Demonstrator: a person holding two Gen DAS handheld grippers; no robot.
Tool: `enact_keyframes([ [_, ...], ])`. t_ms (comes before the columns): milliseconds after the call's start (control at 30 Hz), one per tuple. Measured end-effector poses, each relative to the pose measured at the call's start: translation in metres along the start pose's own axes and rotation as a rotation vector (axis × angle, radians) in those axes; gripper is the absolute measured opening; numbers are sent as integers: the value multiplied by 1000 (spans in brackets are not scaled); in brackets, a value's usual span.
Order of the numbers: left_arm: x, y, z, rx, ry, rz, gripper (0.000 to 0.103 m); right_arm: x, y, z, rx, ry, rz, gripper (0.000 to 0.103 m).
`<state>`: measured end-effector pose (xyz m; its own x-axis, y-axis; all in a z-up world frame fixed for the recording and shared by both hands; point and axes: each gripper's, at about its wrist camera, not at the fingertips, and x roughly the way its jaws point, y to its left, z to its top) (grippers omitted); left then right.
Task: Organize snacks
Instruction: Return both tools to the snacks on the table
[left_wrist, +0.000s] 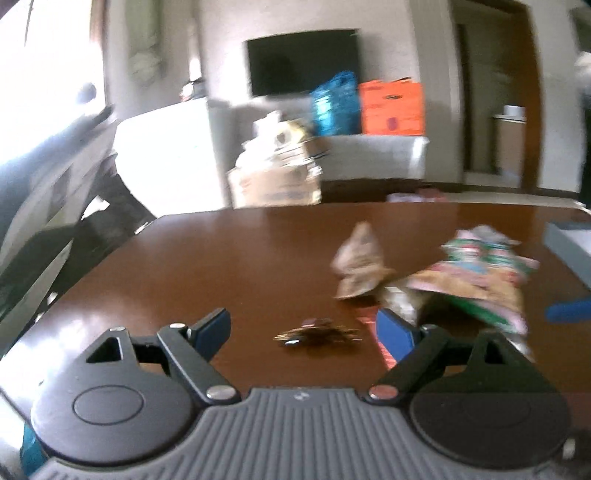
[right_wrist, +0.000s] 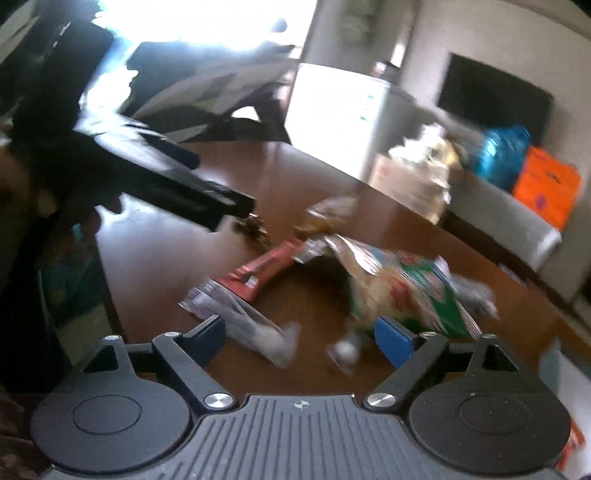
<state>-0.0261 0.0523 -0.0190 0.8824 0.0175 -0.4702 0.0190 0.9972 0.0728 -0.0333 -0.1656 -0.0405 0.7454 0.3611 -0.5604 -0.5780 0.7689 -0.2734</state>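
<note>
Both grippers hang spread and empty: the left gripper (left_wrist: 304, 334) faces a small gold-brown snack (left_wrist: 317, 334) straight ahead, nearer than the right gripper (right_wrist: 300, 341).

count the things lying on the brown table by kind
large green and tan snack bag: 1
small tan pouch: 1
red wrapper: 1
silvery packet: 1
small white wrapped sweet: 1
bunch of keys: 1
total: 6, blur may hide more
</note>
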Motion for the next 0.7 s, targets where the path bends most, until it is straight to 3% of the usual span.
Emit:
enact_keyframes([
  [100, 17, 20, 3, -72, 32, 43, 87, 16, 18, 8, -80, 3, 33, 87],
  [167, 26, 32, 3, -120, 53, 61, 87, 35, 25, 9, -102, 60, 51, 81],
  [333, 40, 29, -2, -112, 77, 76, 87, 50, 6, 8, 60, 93, 110, 75],
  [500, 58, 19, -8, -119, 108, 76, 87, 36, -18, -4, 169, 115, 119, 46],
  [700, 68, 5, -14, -98, 121, 66, 87, 25, -33, -8, 244, 130, 69, 28],
])
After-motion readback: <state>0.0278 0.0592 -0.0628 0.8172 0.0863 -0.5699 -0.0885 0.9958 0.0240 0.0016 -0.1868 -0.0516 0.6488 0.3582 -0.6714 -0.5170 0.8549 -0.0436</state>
